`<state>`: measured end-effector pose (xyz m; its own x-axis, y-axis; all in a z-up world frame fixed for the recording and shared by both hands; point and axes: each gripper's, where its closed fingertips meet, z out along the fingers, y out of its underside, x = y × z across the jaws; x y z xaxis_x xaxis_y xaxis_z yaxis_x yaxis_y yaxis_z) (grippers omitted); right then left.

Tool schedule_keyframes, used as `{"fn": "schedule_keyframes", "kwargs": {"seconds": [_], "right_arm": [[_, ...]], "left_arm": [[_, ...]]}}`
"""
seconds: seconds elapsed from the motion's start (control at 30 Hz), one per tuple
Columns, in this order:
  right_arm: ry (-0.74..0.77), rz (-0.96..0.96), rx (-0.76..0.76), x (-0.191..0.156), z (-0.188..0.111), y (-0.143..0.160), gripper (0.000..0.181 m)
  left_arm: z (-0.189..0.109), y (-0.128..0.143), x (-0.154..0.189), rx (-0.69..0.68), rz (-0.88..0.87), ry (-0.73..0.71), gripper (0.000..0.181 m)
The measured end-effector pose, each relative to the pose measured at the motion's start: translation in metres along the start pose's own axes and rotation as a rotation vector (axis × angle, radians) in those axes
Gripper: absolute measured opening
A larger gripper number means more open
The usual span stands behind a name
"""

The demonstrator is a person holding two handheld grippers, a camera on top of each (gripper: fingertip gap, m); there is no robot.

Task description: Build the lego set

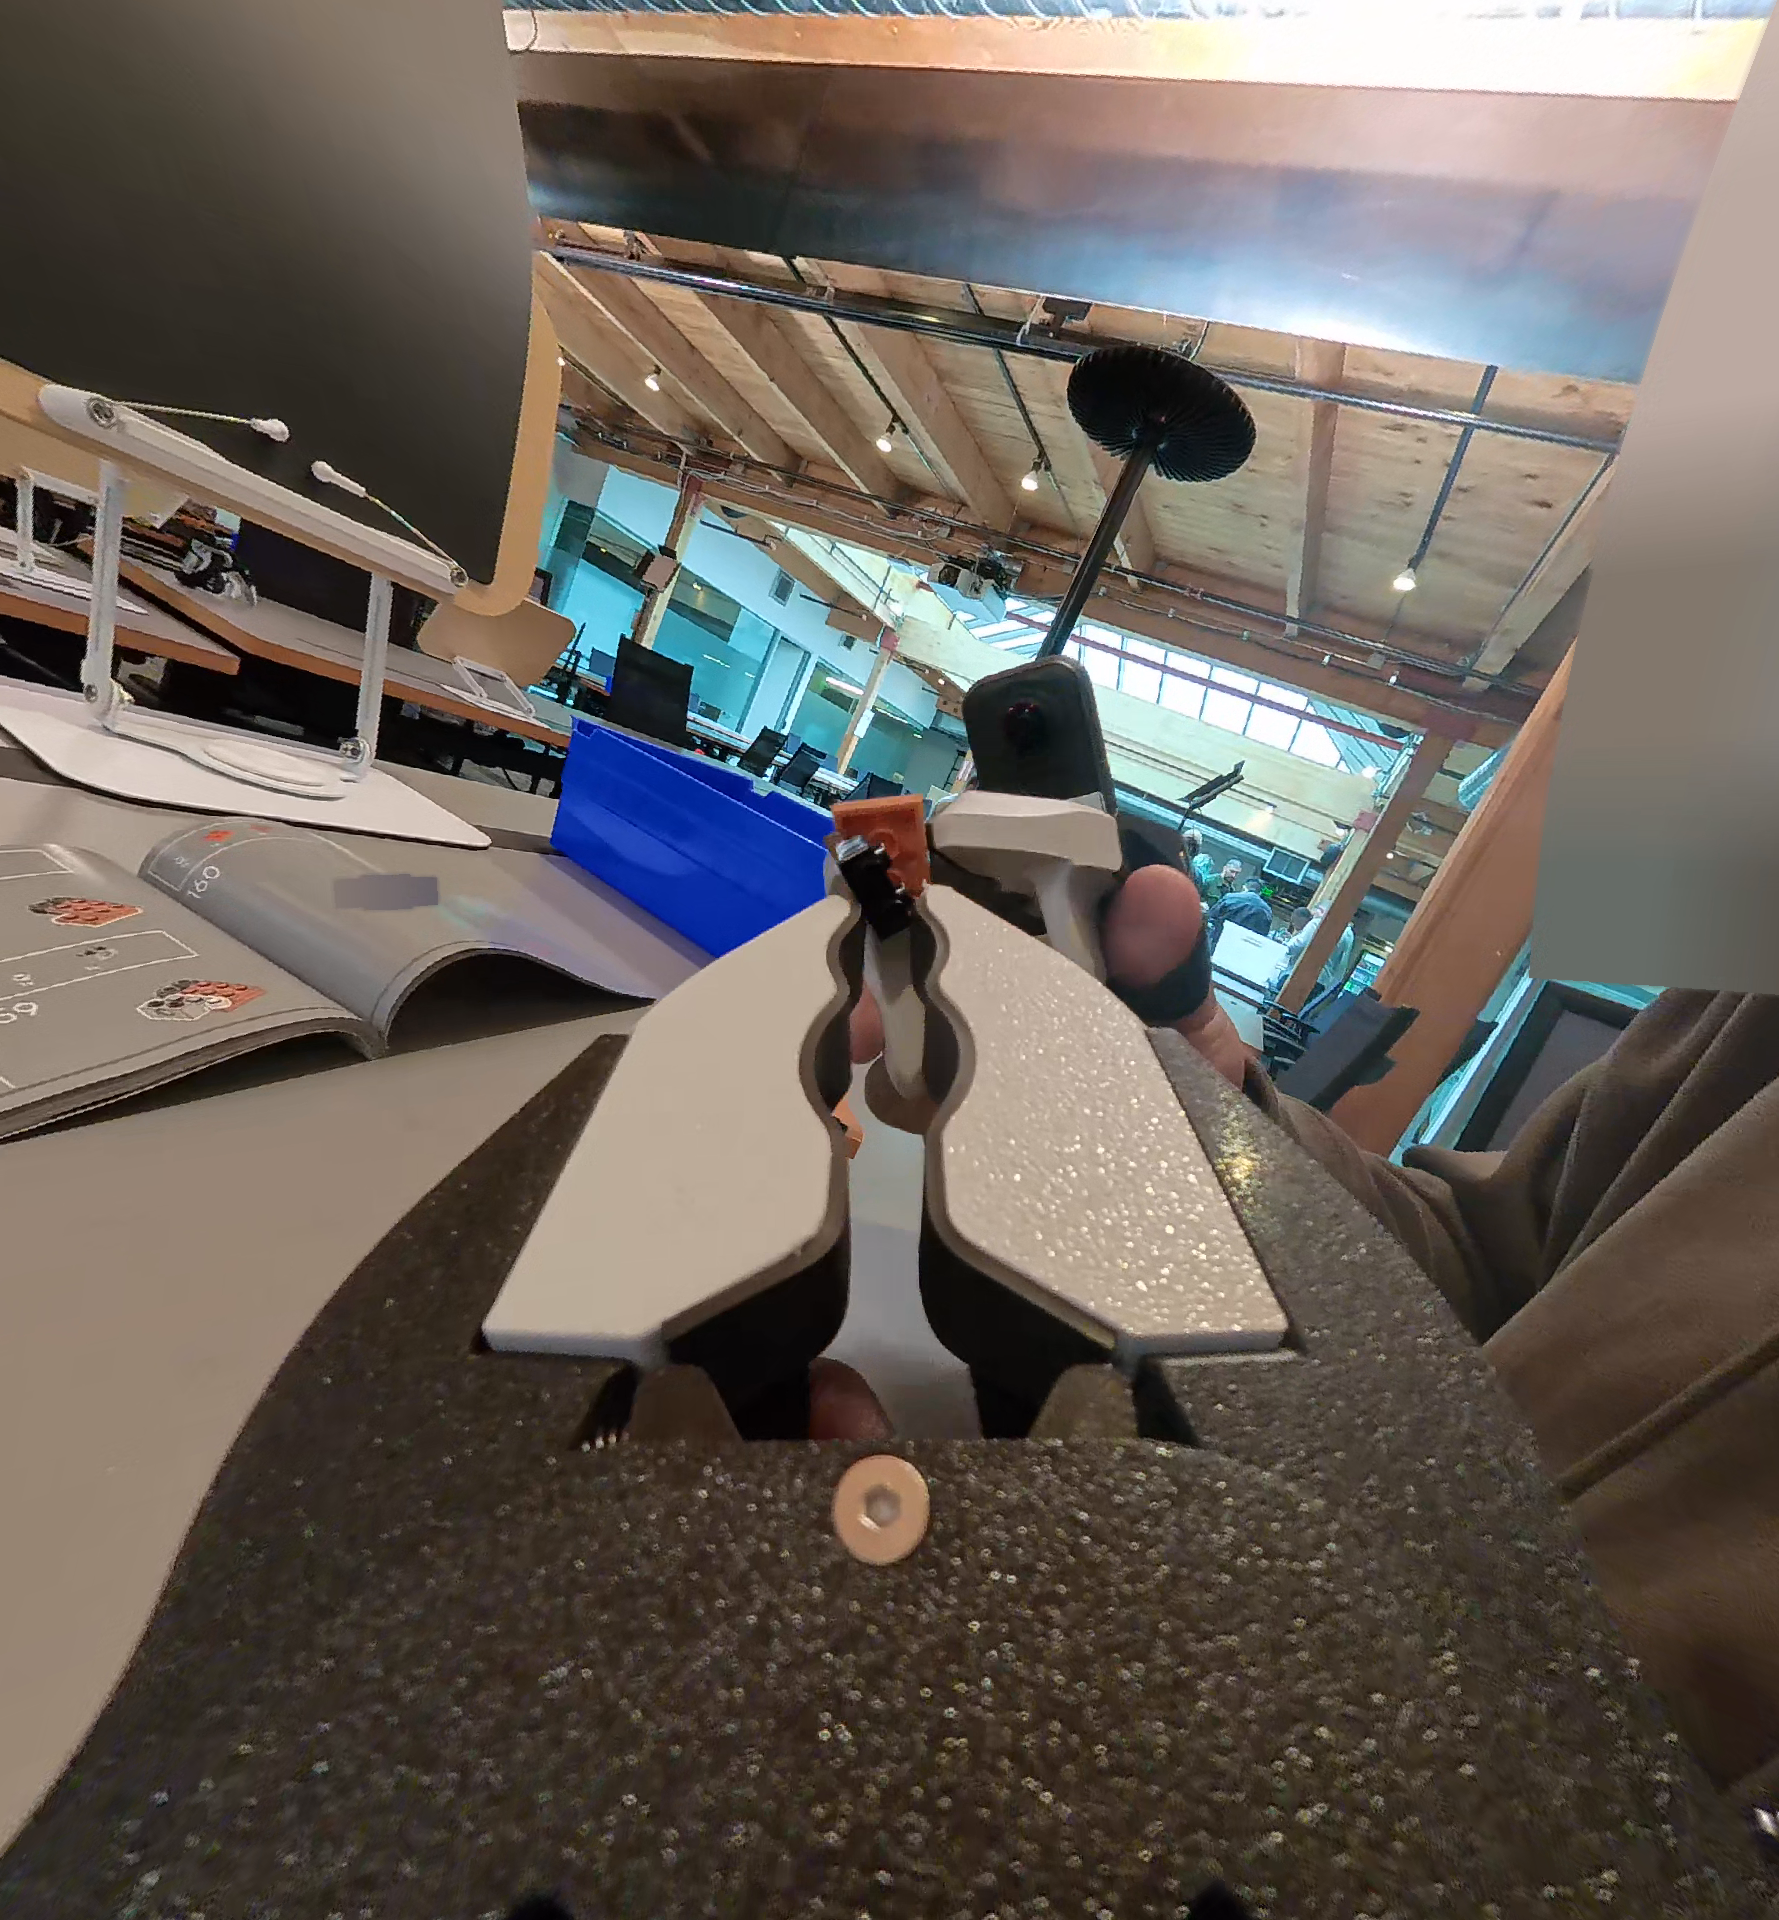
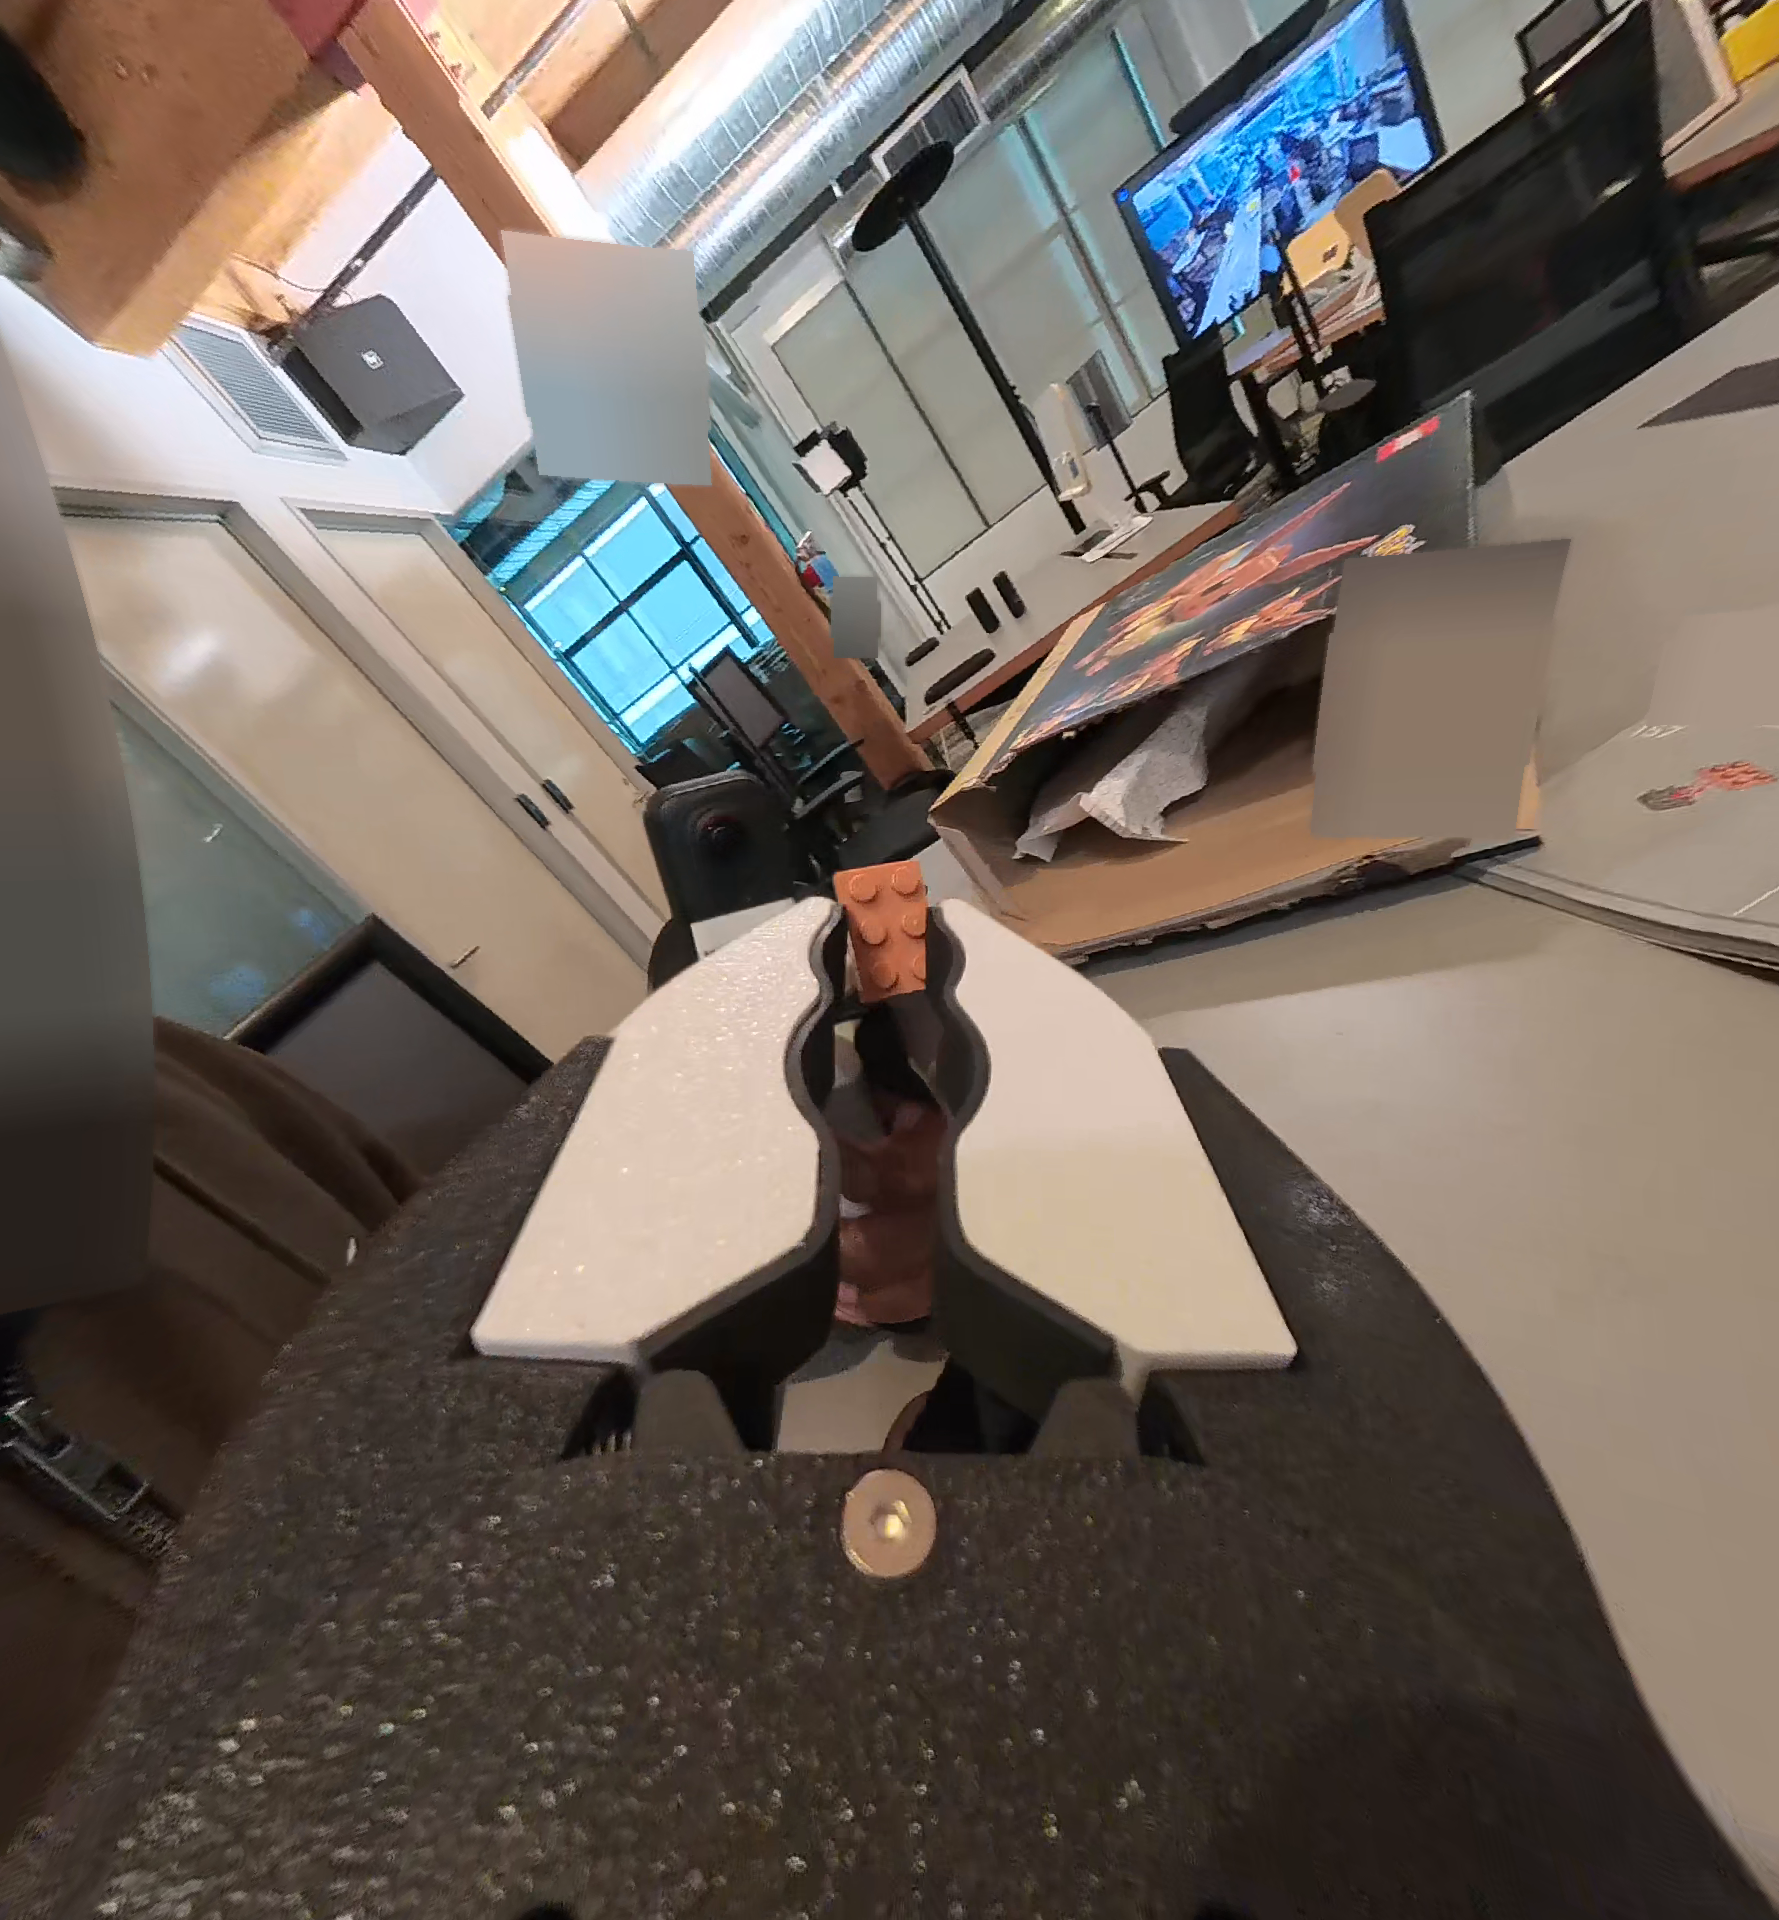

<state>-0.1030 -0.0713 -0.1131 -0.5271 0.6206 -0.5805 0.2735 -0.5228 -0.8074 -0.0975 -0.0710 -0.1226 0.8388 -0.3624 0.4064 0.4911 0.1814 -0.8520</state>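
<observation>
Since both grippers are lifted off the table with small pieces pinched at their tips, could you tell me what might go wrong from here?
1. The right gripper pinches the orange plate only at its fingertips, well above the grey table; a skewed push could pop it free.
2. The left gripper holds a small black piece with an orange part on top; the piece is tiny, so alignment may slip.

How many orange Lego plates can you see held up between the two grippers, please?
1: a single orange plate pinched at the tips of the right gripper, also visible above the left gripper, which grips a small black part. Others may be hidden behind the fingers.
</observation>
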Motion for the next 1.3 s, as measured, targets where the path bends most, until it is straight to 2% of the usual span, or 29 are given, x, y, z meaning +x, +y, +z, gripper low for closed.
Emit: {"fn": "schedule_keyframes", "kwargs": {"seconds": [0.47, 0.9, 1.3], "right_arm": [[0.032, 0.017, -0.005, 0.0096, 0.0024, 0.0059, 0.014], [0.019, 0.035, 0.024, 0.009, 0.0006, 0.0046, 0.014], [0.151, -0.192, -0.004, 0.0086, 0.0019, 0.0056, 0.014]], "left_arm": [[-0.0015, 0.0018, -0.0009, 0.033, 0.014, -0.032, 0.008], [0.0008, 0.0077, -0.0035, -0.017, 0.183, -0.143, 0.008], [-0.0001, 0.0065, -0.0037, -0.006, 0.19, -0.153, 0.008]]}}
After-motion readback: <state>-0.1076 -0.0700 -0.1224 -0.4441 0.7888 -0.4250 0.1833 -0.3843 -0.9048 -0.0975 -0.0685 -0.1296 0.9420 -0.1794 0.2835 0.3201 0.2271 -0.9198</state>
